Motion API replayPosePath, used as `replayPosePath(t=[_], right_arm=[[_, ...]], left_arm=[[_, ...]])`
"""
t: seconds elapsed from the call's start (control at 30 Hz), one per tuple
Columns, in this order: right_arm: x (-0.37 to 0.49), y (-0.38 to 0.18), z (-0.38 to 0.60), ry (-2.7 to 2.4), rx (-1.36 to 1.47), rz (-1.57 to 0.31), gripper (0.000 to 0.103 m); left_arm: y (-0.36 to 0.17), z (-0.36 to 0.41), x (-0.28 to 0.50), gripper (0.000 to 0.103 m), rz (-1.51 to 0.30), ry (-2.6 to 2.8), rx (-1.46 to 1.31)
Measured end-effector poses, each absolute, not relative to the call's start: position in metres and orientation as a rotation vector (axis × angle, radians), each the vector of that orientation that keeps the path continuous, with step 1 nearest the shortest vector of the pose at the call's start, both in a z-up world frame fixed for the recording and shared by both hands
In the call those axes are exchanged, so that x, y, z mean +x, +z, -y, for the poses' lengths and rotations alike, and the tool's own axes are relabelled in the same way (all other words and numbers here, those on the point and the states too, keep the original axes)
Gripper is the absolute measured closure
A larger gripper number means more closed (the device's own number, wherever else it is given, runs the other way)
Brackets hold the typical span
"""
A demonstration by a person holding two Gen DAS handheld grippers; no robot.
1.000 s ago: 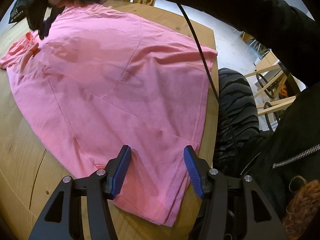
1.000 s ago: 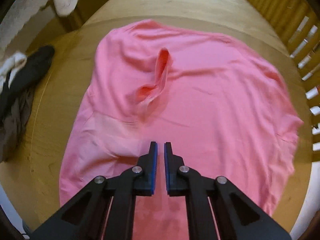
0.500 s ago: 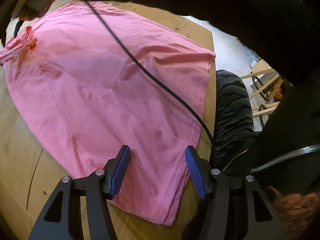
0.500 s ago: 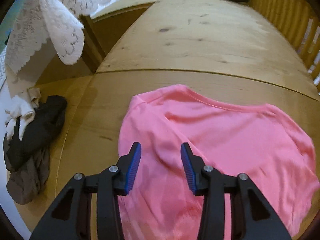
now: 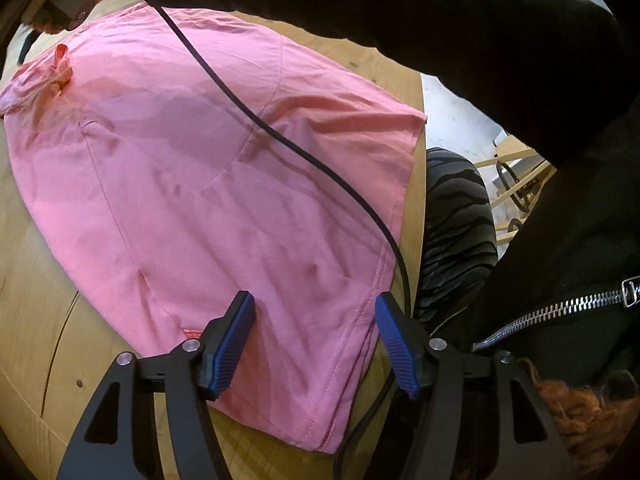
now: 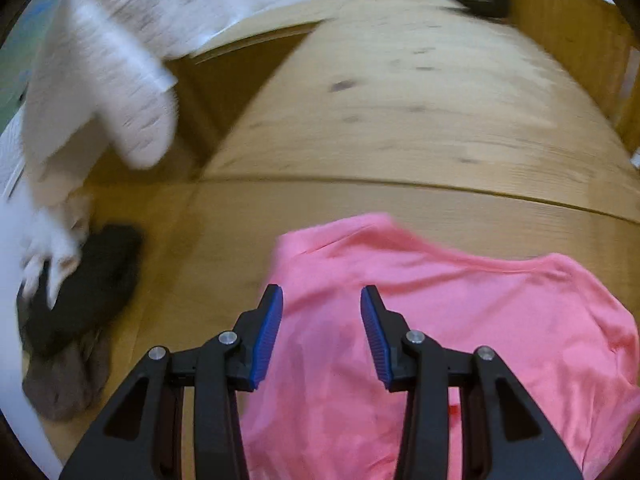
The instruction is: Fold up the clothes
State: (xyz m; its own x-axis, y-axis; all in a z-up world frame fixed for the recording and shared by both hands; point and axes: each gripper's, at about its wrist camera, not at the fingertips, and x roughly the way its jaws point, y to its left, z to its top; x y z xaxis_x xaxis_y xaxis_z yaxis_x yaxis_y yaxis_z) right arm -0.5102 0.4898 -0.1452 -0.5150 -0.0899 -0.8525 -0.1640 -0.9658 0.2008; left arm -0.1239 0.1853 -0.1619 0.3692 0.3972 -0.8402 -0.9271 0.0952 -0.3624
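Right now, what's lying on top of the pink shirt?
A black cable crosses the pink shirt, which lies on the table. A black sleeve hides the shirt's far edge.

Both fisheye views look steeply down along their own blue-padded fingers, close above the round wooden table (image 5: 36,308). Both share the flat pink cotton T-shirt (image 5: 208,184), which fills the left wrist frame but only the right wrist frame's lower right (image 6: 460,320)

White lace cloth (image 6: 100,92) motion-blurred.

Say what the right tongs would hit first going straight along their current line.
Most likely the pink shirt: the right tongs point down at its edge nearest the bare table, jaws open, nothing between them. Depth is unclear.
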Motion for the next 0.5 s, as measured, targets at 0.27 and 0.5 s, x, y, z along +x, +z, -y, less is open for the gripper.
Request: replayPosePath(t=[0.27, 0.5], right_arm=[[-0.54, -0.17, -0.491, 2.49, -1.5, -0.183, 0.064], [-0.536, -0.151, -0.503, 2.625, -1.523, -0.385, 0.064]], left_arm=[[-0.161, -0.185, -0.12, 0.043, -0.651, 1.094, -1.039], [-0.162, -0.185, -0.123, 0.043, -0.632, 1.081, -1.043]])
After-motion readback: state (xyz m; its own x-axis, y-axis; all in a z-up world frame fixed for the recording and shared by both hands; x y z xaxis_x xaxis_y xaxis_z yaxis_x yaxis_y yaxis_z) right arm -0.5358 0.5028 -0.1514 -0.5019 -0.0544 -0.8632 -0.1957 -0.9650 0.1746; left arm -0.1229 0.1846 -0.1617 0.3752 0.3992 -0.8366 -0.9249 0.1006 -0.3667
